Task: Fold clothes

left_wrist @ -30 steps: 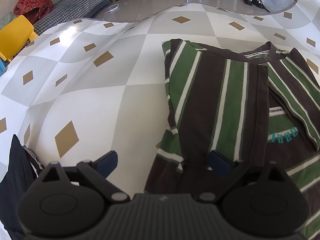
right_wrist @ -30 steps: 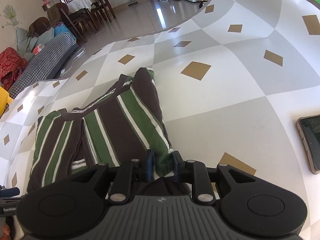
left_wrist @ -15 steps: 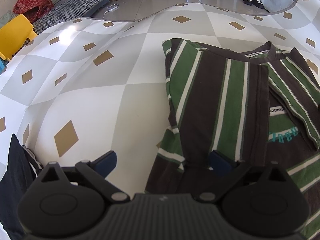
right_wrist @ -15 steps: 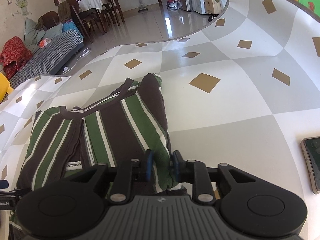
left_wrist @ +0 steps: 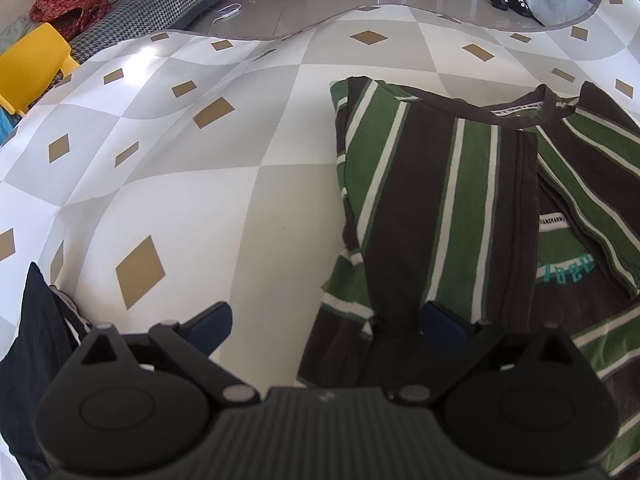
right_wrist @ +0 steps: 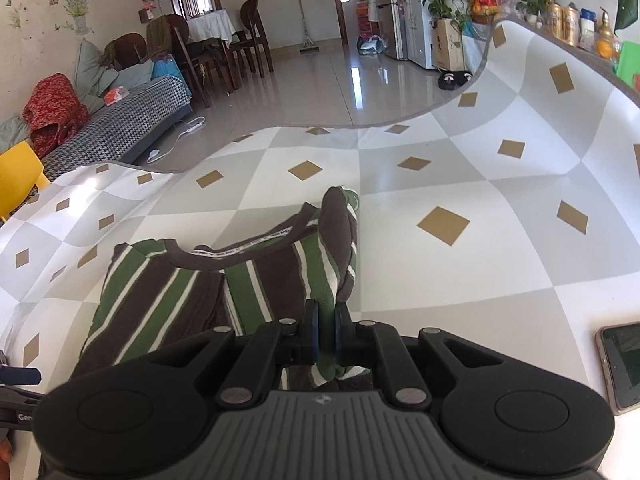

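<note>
A green, brown and white striped shirt (left_wrist: 440, 200) lies on the checkered tablecloth (left_wrist: 180, 208), its left side folded in over the middle. My left gripper (left_wrist: 324, 322) stands open just above the shirt's lower left edge, one finger over the cloth and the other over bare table. In the right wrist view the shirt's (right_wrist: 168, 300) right edge is pinched and lifted off the table. My right gripper (right_wrist: 326, 334) is closing on that fold, with its pads pressing the fabric.
A phone (right_wrist: 622, 364) lies on the table to the right of the shirt. A dark garment (left_wrist: 28, 340) sits at the table's near left. The table's far edge (right_wrist: 360, 124) drops to a tiled floor, and a yellow chair (left_wrist: 28, 64) stands at the left.
My right gripper has risen and tilted up, its jaws have narrowed on the shirt's right edge, and that edge has lifted. The left gripper has not moved.
</note>
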